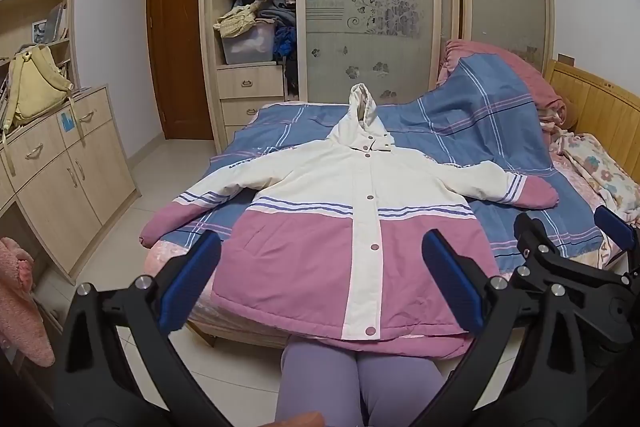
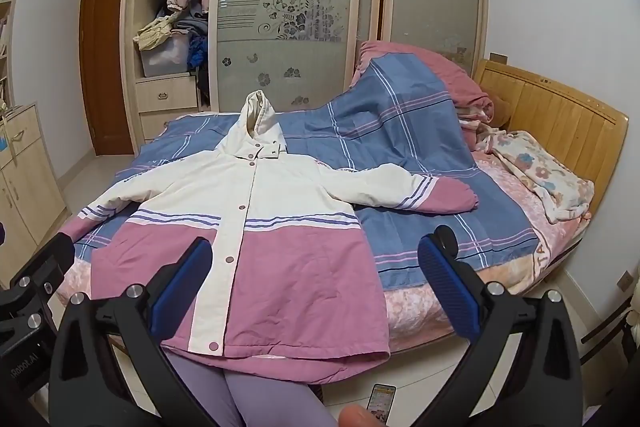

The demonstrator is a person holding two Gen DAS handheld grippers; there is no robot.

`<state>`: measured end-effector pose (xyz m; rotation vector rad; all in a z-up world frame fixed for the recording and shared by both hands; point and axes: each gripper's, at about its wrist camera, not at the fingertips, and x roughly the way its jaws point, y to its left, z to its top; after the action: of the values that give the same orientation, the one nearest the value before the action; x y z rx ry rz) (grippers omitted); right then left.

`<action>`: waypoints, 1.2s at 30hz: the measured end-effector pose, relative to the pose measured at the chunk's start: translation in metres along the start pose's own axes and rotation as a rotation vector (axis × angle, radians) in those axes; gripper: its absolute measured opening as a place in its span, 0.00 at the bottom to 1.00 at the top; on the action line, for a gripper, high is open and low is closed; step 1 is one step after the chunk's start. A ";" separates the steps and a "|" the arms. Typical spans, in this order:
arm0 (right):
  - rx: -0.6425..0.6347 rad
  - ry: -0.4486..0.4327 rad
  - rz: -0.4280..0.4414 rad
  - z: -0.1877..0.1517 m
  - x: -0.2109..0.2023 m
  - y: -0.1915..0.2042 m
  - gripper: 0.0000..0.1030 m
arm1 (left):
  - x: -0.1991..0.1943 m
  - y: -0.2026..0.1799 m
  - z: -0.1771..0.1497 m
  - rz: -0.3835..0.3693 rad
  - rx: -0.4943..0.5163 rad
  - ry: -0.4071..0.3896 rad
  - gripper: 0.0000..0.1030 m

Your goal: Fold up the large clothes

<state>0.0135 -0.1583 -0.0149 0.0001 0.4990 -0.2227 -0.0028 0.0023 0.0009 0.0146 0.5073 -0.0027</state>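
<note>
A blue plaid quilted bedspread [image 1: 460,147] covers the bed, and on it, front up with sleeves spread, lies the padded cream-and-pink hooded snap-front coat [image 1: 352,219]. It looks puffy, soft and light; the sleeve cuffs or hem offer grips. The left gripper [image 1: 320,283] and right gripper [image 2: 316,287] hover empty, fingers wide apart.

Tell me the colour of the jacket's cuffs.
Pink, below purple and white stripes. The jacket shows this best in the right wrist view, on the cuff nearer the headboard.

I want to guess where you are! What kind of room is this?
Most likely a bedroom. There's a bed with a jacket spread on it, a wardrobe with clothes inside, and a wooden headboard.
</note>
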 end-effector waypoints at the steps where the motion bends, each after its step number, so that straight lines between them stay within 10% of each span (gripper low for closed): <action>1: 0.001 -0.001 -0.001 -0.001 0.000 -0.001 0.99 | 0.000 0.000 0.000 0.000 0.000 0.001 0.98; 36: 0.003 0.003 0.003 -0.006 0.005 -0.002 0.99 | 0.015 -0.002 -0.005 0.008 0.007 0.011 0.98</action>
<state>0.0139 -0.1613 -0.0223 0.0046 0.5018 -0.2207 0.0076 0.0005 -0.0103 0.0239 0.5181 0.0038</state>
